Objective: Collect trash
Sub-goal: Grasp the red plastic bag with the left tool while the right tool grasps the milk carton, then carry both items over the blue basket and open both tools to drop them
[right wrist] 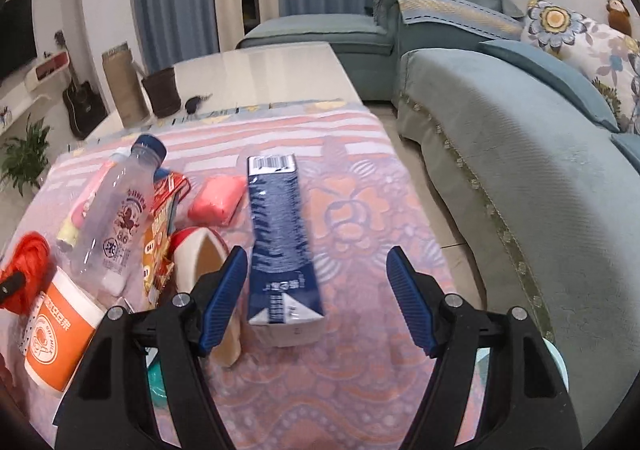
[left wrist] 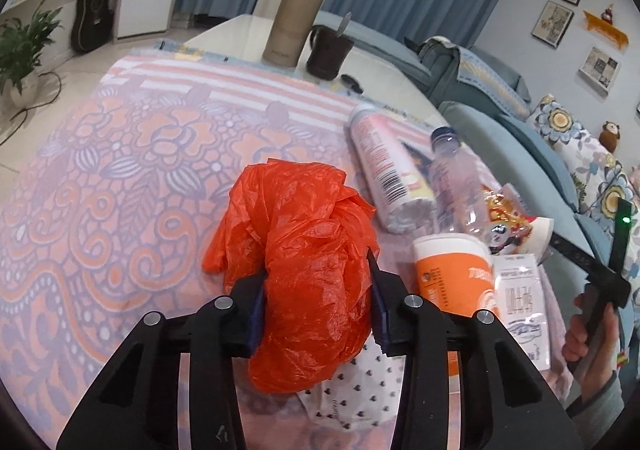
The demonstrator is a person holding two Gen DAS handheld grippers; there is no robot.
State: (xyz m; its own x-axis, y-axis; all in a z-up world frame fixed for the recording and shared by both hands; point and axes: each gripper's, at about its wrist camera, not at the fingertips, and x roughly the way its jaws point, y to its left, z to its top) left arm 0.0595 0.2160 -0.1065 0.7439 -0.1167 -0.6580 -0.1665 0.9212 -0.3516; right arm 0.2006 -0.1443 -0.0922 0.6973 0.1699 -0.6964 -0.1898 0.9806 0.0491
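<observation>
A patterned pink cloth (left wrist: 100, 177) covers the table in a living room with a blue sofa (right wrist: 520, 153). The left gripper (left wrist: 318, 302) is clamped on a crumpled orange plastic bag (left wrist: 304, 262) at lower centre. The right gripper (right wrist: 316, 298) stands spread wide, a blue carton (right wrist: 280, 238) lying between its fingers, beside a clear bottle (right wrist: 120, 217) and an orange cup (right wrist: 60, 334) at lower left.

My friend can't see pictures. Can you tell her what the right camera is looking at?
The right gripper is open over a table with a pink flowery cloth, and a blue-and-white carton lies between its fingers. To the left lie a clear bottle, an orange cup and snack wrappers.
</observation>
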